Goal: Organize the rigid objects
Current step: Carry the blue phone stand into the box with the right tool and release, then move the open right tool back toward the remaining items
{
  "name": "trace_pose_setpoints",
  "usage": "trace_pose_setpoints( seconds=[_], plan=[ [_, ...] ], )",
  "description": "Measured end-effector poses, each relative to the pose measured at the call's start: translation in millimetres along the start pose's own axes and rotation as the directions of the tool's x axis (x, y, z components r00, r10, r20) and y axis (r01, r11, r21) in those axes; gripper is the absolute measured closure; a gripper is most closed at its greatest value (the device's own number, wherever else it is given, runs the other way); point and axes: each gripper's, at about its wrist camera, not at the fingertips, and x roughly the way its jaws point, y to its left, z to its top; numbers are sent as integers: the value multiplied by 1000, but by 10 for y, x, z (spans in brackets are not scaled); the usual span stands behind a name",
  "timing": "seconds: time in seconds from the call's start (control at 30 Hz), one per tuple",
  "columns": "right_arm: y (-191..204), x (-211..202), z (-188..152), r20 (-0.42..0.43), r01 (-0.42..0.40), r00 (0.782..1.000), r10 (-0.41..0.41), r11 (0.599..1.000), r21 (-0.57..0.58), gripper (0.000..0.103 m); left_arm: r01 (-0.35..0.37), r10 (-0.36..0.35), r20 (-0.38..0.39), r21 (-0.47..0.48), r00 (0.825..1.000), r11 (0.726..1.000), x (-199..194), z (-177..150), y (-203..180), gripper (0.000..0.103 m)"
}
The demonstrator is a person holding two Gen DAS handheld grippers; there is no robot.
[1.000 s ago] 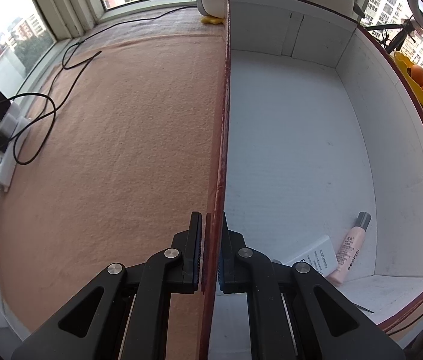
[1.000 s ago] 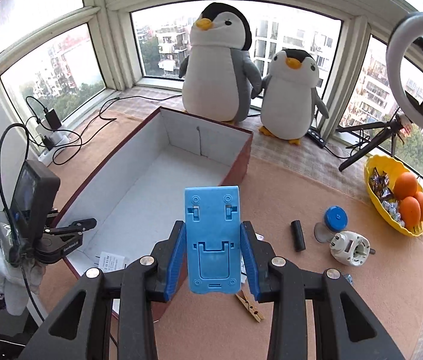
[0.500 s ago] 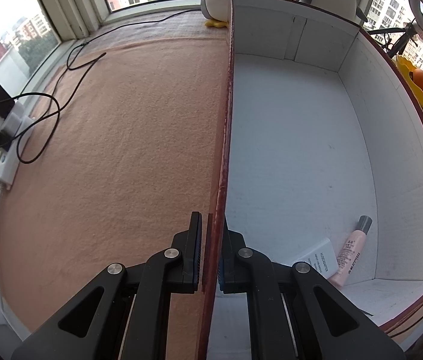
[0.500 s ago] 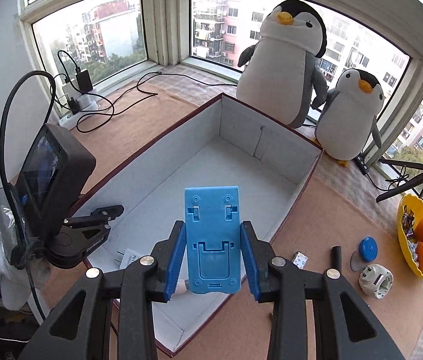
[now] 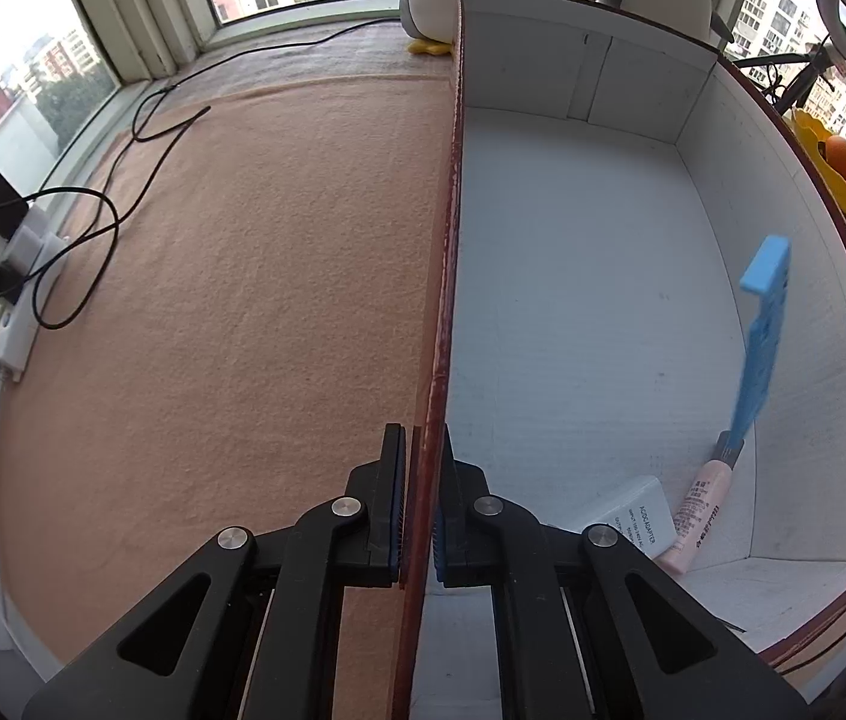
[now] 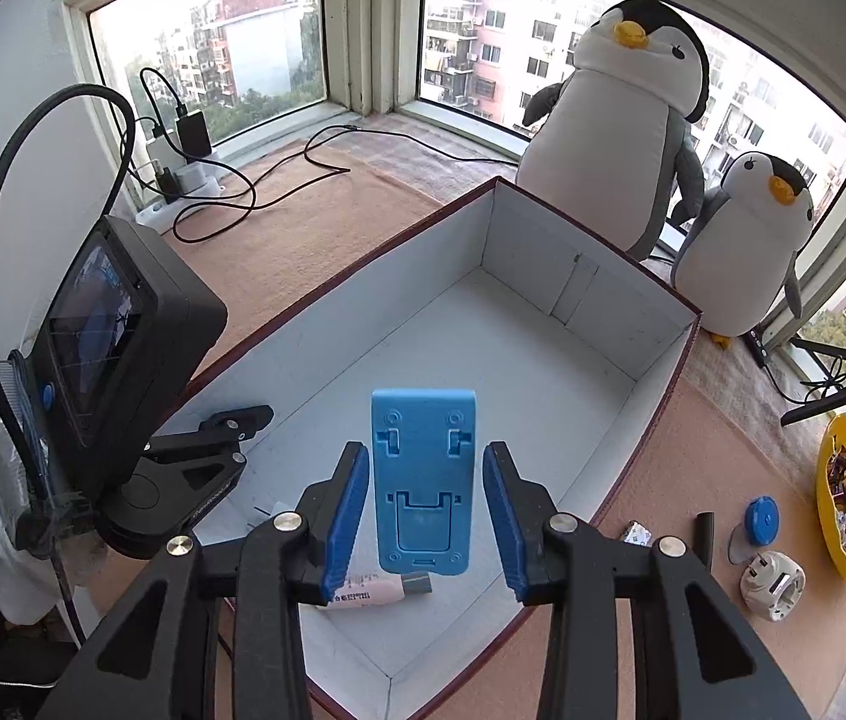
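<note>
A blue plastic phone stand [image 6: 423, 480] hangs between the spread fingers of my right gripper [image 6: 423, 516], apart from both pads, over the open box [image 6: 597, 276]. In the left wrist view the blue stand [image 5: 762, 330] is in the air near the box's right wall. My left gripper [image 5: 420, 510] is shut on the box's dark red left wall [image 5: 444, 276]. A pink tube [image 5: 702, 504] and a white adapter box [image 5: 639, 516] lie in the box's near corner.
Two plush penguins [image 6: 621, 132] stand behind the box. On the mat to the right lie a white plug [image 6: 774, 585], a blue disc [image 6: 762, 521], a black cylinder [image 6: 705, 534] and a yellow fruit bowl [image 6: 837, 468]. Cables and a power strip [image 5: 9, 252] are at left.
My right gripper has moved over the box and opened; the blue stand is loose between its fingers. The left gripper has kept its hold on the wall.
</note>
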Motion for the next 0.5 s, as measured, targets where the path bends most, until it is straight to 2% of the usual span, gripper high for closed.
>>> trace_pose_setpoints(
  seconds=[0.03, 0.07, 0.5],
  plan=[
    [0, -14, 3, 7, 2, 1000, -2, 1000, 2, 50, 0, 0, 0, 2, 1000, 1000, 0, 2, -4, 97],
    [0, -29, 4, 12, 4, 1000, -4, 1000, 5, 47, 0, 0, 0, 2, 1000, 1000, -1, 2, -6, 97],
    [-291, -141, -106, 26, 24, 999, -27, 993, 118, 47, 2, -2, -1, 8, 1000, 1000, 6, 10, -7, 97]
  ],
)
